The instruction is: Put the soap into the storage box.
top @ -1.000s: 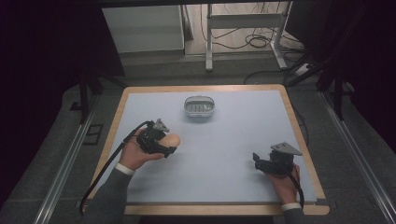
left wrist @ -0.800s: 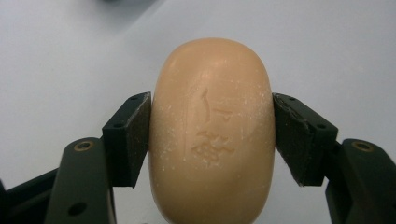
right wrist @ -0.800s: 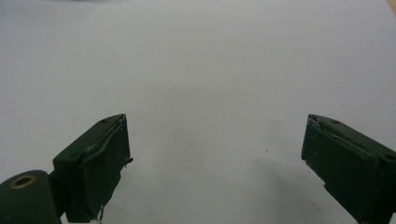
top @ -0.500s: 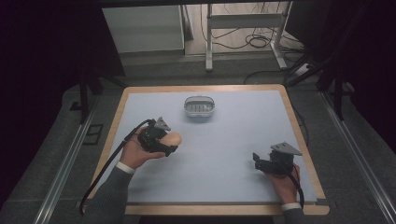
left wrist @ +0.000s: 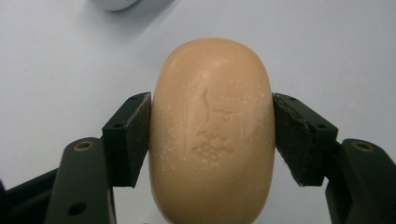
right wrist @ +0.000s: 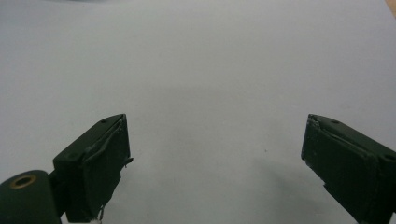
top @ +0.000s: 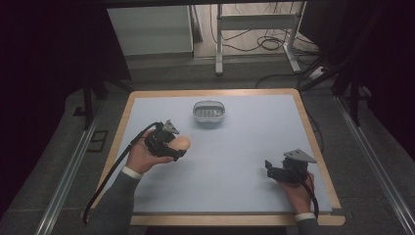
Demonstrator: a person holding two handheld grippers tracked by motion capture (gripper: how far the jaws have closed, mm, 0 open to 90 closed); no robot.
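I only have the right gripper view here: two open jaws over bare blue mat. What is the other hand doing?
Observer: The left gripper is shut on a peach-coloured soap bar, one pad against each long side.
Operator: Is the bar resting on the table?
Observer: I cannot tell for sure; in the high view the bar sits at the gripper's tip just over the mat.
Operator: Anything to put it in?
Observer: Yes, a grey soap dish stands near the far edge of the mat, apart from both grippers.
Operator: And where is mine relative to that?
Observer: The right gripper sits at the near right of the mat, jaws pointing left.
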